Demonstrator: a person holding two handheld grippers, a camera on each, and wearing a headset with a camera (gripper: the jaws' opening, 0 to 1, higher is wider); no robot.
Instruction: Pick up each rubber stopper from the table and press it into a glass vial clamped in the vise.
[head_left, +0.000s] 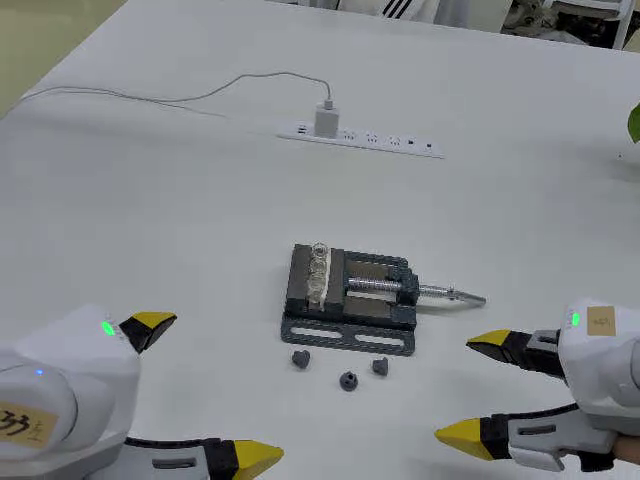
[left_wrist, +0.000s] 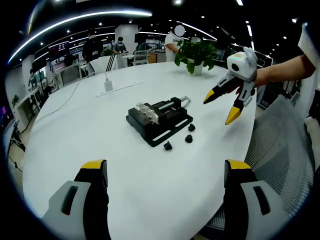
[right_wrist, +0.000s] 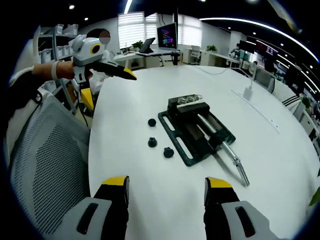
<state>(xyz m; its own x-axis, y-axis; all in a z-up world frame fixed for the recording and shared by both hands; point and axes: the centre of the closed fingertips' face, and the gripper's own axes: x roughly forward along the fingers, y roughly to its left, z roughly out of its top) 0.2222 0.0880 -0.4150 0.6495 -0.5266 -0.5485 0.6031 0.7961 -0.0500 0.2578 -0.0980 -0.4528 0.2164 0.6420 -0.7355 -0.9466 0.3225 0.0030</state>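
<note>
Left gripper (head_left: 203, 390) and right gripper (head_left: 474, 388) hover at the near side of the table (head_left: 150, 220), jaws spread wide, empty, touching nothing. Three rubber stoppers (head_left: 348, 380) lie loose just before the vise (head_left: 375, 300). Glass vials (head_left: 318, 272) stand clamped in it, apparently unstoppered, though small to judge. All insertions seem left to do.

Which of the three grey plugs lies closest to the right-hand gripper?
The rightmost rubber stopper in the head view, before the screw side of the vise; the other two lie farther left.
</note>
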